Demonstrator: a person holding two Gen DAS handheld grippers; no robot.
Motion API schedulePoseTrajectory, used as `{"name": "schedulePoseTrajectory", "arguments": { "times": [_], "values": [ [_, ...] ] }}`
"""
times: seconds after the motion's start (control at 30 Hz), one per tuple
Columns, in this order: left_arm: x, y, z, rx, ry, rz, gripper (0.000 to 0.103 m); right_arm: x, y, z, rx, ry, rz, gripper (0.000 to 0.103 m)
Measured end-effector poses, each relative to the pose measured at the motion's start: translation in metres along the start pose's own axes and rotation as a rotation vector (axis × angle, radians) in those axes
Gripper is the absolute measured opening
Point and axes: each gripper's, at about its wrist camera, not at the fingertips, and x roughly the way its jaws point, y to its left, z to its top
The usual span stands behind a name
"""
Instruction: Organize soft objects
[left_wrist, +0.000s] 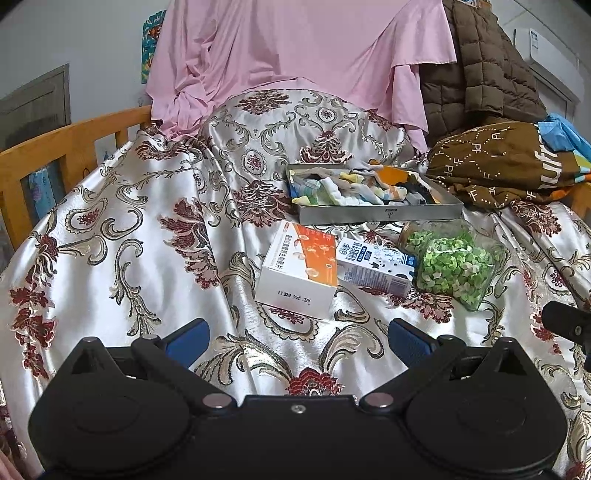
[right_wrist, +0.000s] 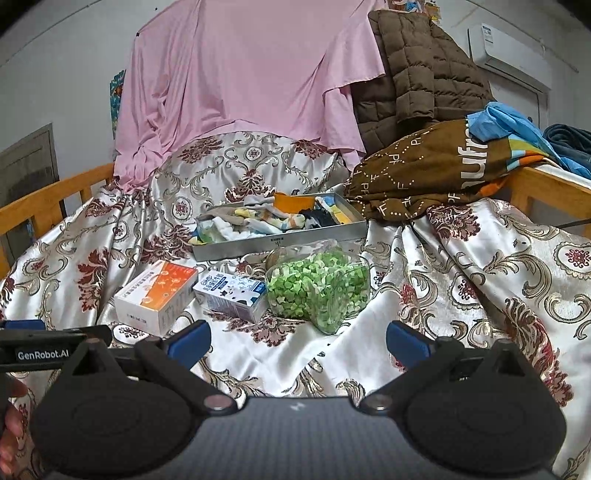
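Both tools are spread wide and pinch nothing. From the left wrist, the left tool (left_wrist: 298, 338) hangs over a floral satin bedspread (left_wrist: 122, 236), its blue pads (left_wrist: 188, 338) well apart. From the right wrist, the right tool (right_wrist: 298, 338) hangs the same way, jaws parted, above the same cloth.

At about 12 o'clock from the left tool lies a shallow grey metal tray (left_wrist: 380, 214) heaped with small soft cloths and socks (left_wrist: 351, 190) in white, yellow, blue, orange and black; all the soft pieces that can be made out sit inside the tray. Nearer the tool, just in front of the tray, three things lie side by side: a white and orange box (left_wrist: 299, 273) at 12 o'clock, a small blue and white carton (left_wrist: 373, 267) touching its right end, and a clear jar of green paper stars (left_wrist: 454, 262) lying on its side towards 1 o'clock.

From the right wrist, the same row sits at 11 to 12 o'clock, tray behind it. At 9 o'clock a black tool body marked GenRobot.AI (right_wrist: 40, 347) enters, and part of a hand (right_wrist: 11, 424) shows at 8 o'clock.

Behind the bed, a pink sheet (left_wrist: 295, 55) drapes at 12 o'clock, a brown quilted coat (left_wrist: 476, 66) at 1 o'clock, and a brown printed cloth (left_wrist: 491, 162) lies at 2 o'clock. A wooden rail (left_wrist: 66, 147) runs at 10 o'clock.
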Motion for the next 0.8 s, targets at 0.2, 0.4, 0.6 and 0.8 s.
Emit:
{"name": "schedulePoseTrajectory", "arguments": {
  "times": [0.2,0.4,0.6,0.8],
  "values": [
    [0.0033,-0.0006,-0.0037,0.015,0.011,0.013,0.102,0.0016,-0.0008,-0.0015,0.0,0.01,0.0,0.103],
    [0.0039,-0.0002,-0.004,0.015,0.012,0.014,0.102,0.0023,-0.0017,-0.0017,0.002,0.013,0.0,0.103],
    [0.004,-0.0001,-0.0042,0.017,0.01,0.014,0.102,0.0023,-0.0023,-0.0017,0.002,0.011,0.0,0.103],
    [0.0039,-0.0004,-0.0042,0.017,0.011,0.014,0.102,0.0023,-0.0025,-0.0018,0.003,0.011,0.0,0.103]
  ]
}}
